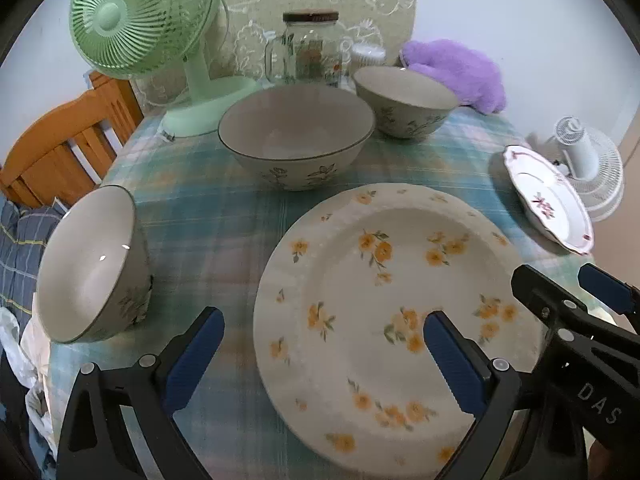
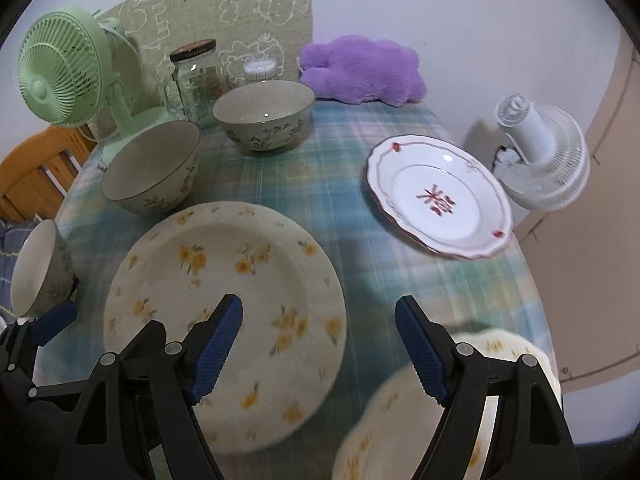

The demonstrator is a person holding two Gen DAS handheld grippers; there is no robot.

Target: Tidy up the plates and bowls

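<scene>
Three bowls and three plates spread over a checked tablecloth (image 2: pixel 340 168). Large yellow-flowered plate (image 1: pixel 392 304) flat at the near middle; large bowl (image 1: pixel 296 140) just behind it, second bowl (image 1: pixel 404 100) further back beside a glass jar (image 1: pixel 310 46). Small bowl (image 1: pixel 92 264) at the left edge of the cloth, looks tipped on its side, mouth toward the camera. White plate with red marks (image 2: pixel 440 204) over on the right, near a white fan (image 2: pixel 544 156). Another yellow-flowered plate (image 2: pixel 400 420) blurred at the near right, partly behind a finger. Green fan (image 1: pixel 140 20) and purple plush toy (image 2: pixel 360 68) along the back wall, wooden chair (image 1: pixel 64 148) off to the left.

Left gripper (image 1: pixel 324 360) spread wide above the big flowered plate's left rim, nothing between the blue pads (image 1: pixel 196 352). Right gripper (image 2: pixel 320 352) likewise wide apart, holding nothing, hanging over the cloth between the two flowered plates
</scene>
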